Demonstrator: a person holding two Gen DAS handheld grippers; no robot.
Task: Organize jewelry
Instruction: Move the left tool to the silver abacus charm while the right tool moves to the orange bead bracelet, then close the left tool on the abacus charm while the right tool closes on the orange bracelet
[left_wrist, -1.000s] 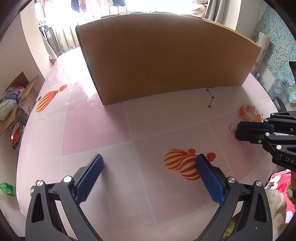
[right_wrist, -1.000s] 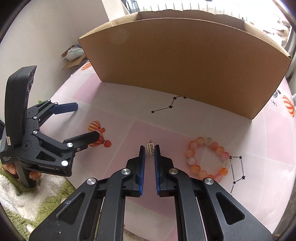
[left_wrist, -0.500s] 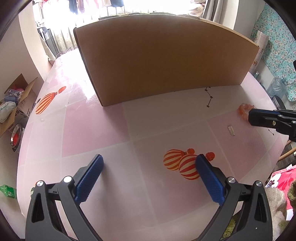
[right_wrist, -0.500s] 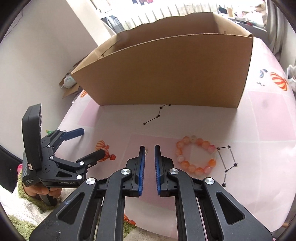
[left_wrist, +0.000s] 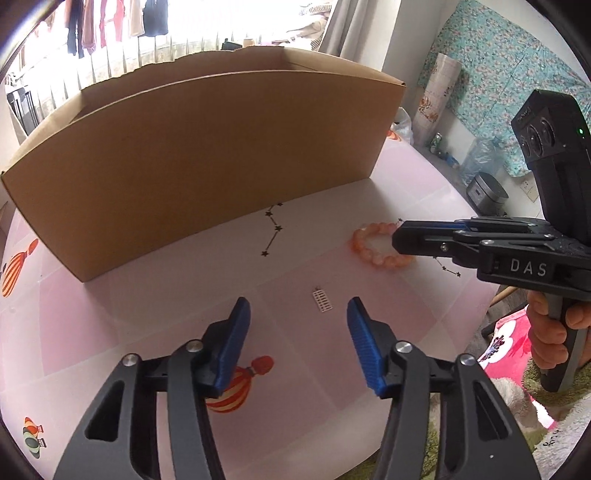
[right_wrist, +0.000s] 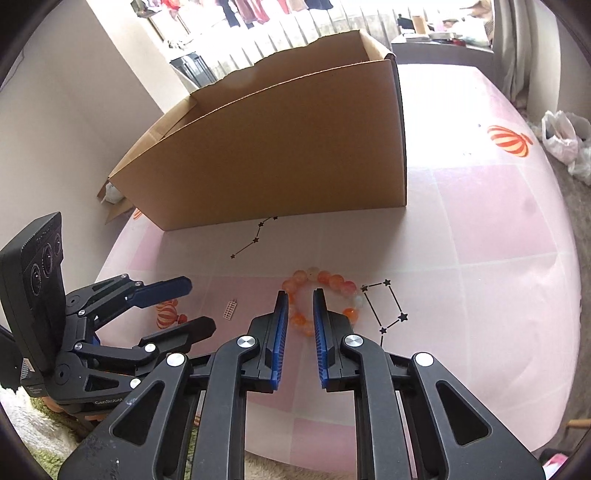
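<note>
An orange bead bracelet lies on the pink table, in front of a big open cardboard box. A small white rectangular earring lies left of the bracelet. My left gripper is open and empty, just short of the earring. It also shows in the right wrist view. My right gripper is slightly open and empty, its tips above the bracelet's near side. It shows from the side in the left wrist view.
The pink table has printed balloons and star lines. Its front edge is close under both grippers. A white plastic bag lies at the far right. Bottles and a rice cooker stand on the floor to the right.
My left gripper has moved right to the earring and narrowed a little. My right gripper has moved right from the earring to the bracelet and opened slightly.
</note>
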